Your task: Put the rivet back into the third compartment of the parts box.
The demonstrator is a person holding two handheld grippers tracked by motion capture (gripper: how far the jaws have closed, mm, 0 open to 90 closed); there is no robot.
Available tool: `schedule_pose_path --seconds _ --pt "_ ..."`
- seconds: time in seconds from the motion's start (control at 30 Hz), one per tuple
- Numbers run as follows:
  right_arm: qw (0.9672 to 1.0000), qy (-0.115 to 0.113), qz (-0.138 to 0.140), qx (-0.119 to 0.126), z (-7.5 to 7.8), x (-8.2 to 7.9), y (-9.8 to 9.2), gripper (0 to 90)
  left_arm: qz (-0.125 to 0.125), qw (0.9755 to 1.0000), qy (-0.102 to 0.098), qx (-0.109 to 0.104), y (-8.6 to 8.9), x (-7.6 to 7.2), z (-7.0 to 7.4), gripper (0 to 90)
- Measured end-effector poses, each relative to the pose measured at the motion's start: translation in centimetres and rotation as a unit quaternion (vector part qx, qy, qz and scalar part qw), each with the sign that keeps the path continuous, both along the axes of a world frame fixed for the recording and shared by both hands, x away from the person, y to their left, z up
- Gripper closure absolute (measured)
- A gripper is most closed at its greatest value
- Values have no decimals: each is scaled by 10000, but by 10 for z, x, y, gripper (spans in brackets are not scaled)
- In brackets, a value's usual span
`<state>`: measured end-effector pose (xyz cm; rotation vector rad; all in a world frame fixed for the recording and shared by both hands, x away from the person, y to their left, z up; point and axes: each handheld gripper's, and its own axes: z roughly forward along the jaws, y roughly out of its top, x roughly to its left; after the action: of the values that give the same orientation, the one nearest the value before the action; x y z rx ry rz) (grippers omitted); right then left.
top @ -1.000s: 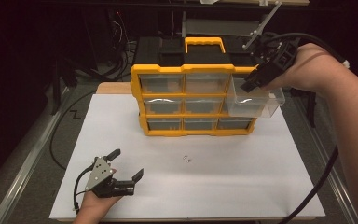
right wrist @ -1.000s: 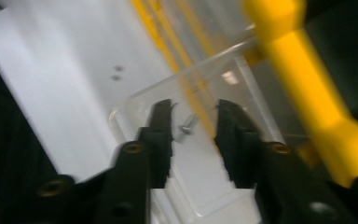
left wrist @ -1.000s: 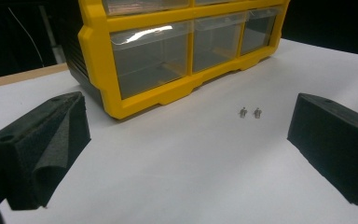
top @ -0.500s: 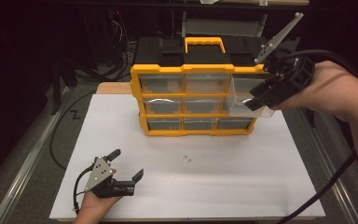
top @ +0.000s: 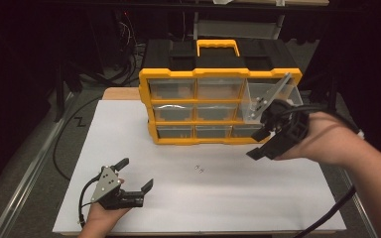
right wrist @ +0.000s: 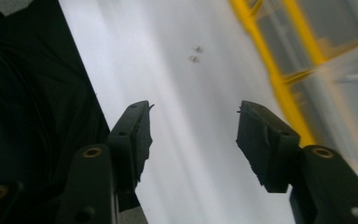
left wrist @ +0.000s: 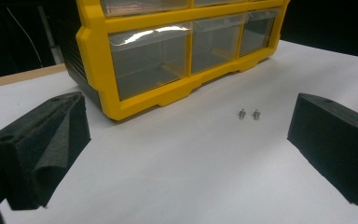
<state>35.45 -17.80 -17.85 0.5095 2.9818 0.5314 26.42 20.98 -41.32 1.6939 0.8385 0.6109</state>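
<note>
Meanwhile both tools, left (top: 135, 173) and right (top: 262, 144), gape empty over a white table (top: 287, 208) amid darkness.

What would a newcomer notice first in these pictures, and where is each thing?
The yellow drawer cabinet stands at the far middle of the white sheet, its upper right drawer pulled out. In front of that drawer the right gripper hangs with open, empty jaws. Two small screws lie on the sheet ahead of the open left gripper, near the front edge.
</note>
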Motion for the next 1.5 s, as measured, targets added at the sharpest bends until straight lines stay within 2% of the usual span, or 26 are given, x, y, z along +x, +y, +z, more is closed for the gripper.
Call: schedule_pose_path --seconds 0.13,0.23,0.27,0.3,0.33,0.37,0.43,0.47,0.5,0.53,0.57,0.6,0.87,1.1,1.27,1.37,1.5 --pt "9999 137 4 -49 -29 1 5 363 -1 10000 -11 -10 1 -1 0 1" --pt "9997 238 -30 -102 -59 2 10 272 -5 10000 -5 -11 1 -1 0 1" --pt "9997 238 -30 -102 -59 2 10 272 -7 10000 -12 -15 1 -1 0 1" --pt "9995 271 -48 -159 -75 2 12 231 -18 10000 -13 -17 1 -1 0 1" --pt "9995 271 -48 -159 -75 2 12 231 -18 10000 -13 -17 1 -1 0 1" --pt "9993 313 -80 -173 -92 3 14 183 -26 10000 -12 -21 1 -1 0 1" --pt "9994 300 -75 -161 -97 3 15 166 -37 10000 -9 -12 1 -1 0 1" --pt "9994 271 -97 -178 -114 3 17 104 -43 10000 -7 -9 1 -1 0 1" --pt "9994 271 -97 -178 -114 3 17 104 -43 10000 -7 -9 1 -1 0 1" --pt "9995 250 -98 -190 -119 2 17 60 -48 10000 -7 -9 0 -1 0 1" --pt "9994 244 -116 -232 -135 2 20 6 -50 10000 -12 -9 0 -1 0 1" --pt "9994 244 -116 -232 -135 2 20 6 -50 10000 -12 -14 0 -1 0 1" --pt "9992 375 -104 -129 -178 11 32 3 -75 10000 -19 -4 0 -1 0 1" --pt "9993 364 -119 -56 -195 22 48 5 -109 9999 -28 11 0 -2 1 1" --pt "9994 351 12 2 -206 35 65 30 -94 9999 -38 -28 1 -3 1 1" --pt "9993 369 65 47 -212 45 80 79 -99 9999 -26 -42 1 -3 1 1" --pt "9992 369 131 64 -215 52 90 127 -109 9999 -22 -41 1 -3 1 1"
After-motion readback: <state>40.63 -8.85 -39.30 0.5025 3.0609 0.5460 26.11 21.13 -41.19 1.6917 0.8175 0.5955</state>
